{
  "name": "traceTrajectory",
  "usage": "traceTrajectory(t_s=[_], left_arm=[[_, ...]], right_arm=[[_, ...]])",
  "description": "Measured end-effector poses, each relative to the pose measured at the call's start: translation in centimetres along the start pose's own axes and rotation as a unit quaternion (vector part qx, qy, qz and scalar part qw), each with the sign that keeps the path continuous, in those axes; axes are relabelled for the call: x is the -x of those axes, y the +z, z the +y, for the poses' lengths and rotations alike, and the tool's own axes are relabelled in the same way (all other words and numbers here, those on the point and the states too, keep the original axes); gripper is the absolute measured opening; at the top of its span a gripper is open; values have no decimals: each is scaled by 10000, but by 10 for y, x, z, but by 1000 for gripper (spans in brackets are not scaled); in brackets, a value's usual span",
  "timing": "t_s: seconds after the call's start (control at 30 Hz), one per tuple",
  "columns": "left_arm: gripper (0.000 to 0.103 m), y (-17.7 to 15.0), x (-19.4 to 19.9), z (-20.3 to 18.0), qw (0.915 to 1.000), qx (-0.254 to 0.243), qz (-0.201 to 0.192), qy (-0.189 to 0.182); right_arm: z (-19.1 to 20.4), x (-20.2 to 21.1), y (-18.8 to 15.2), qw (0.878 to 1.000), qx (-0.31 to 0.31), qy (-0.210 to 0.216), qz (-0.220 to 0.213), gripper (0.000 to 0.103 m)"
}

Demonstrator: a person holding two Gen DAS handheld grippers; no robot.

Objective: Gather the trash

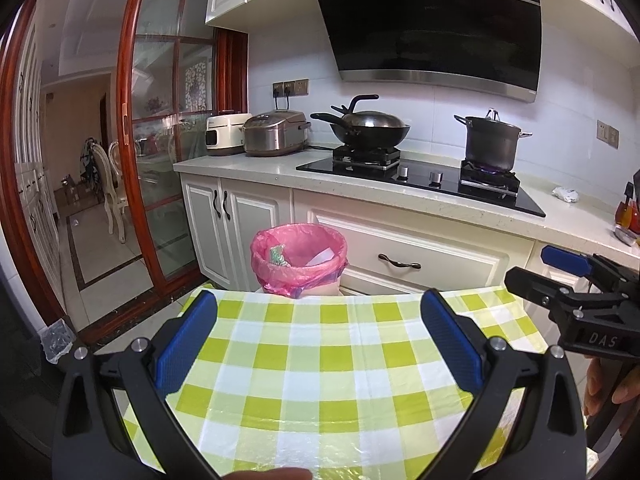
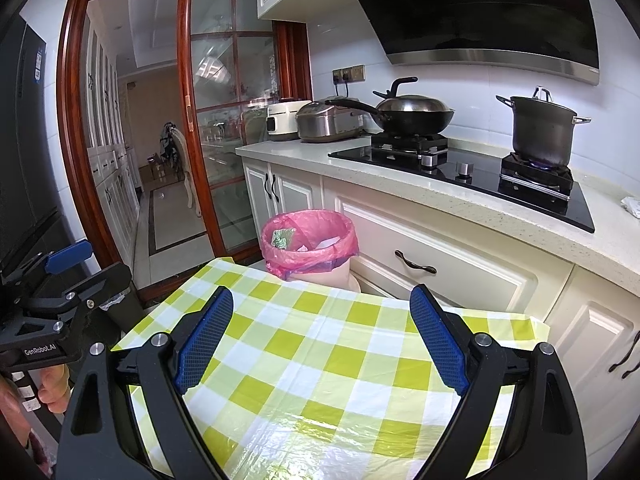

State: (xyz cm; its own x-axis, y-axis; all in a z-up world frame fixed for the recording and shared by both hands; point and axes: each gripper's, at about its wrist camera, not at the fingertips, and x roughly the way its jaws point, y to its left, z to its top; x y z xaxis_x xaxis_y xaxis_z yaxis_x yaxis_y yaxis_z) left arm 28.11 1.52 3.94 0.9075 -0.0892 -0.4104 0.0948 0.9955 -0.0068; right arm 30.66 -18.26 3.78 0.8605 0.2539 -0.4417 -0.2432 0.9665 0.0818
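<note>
Above the checked tablecloth (image 1: 320, 360), left gripper (image 1: 320, 344) and right gripper (image 2: 322, 344) hung with fingers apart, empty; risk: overshooting the pink-lined bin (image 1: 298, 258) toward the lit burner (image 2: 536, 166).

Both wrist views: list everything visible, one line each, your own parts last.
Bin: one, pink liner, on floor beyond table, scraps inside.
Table: one, green-white check cloth, foreground.
Wok: one, dark, lidded, left burner.
Pot: one, steel, lidded, right burner, flame lit.
Rice cooker: one, silver, on counter.
White appliance: one, beside cooker.
Crumpled wad: one, white, counter right of hob.
Hood: one, black, above hob.
Left gripper: blue pads, open, over table.
Right gripper: blue pads, open, over table.
</note>
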Motion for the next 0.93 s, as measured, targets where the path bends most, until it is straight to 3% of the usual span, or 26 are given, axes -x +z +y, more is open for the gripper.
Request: traceTrajectory(t_s=[0.43,0.93], left_arm=[[99,-4,-5,8,9990,391,143,-131],[99,-14,-9,-7,9995,48,202,-229]], right_arm=[[-4,4,-4,10000,0,-4,-17,85],[-5,4,-11,10000,-26,-3,-1,85]])
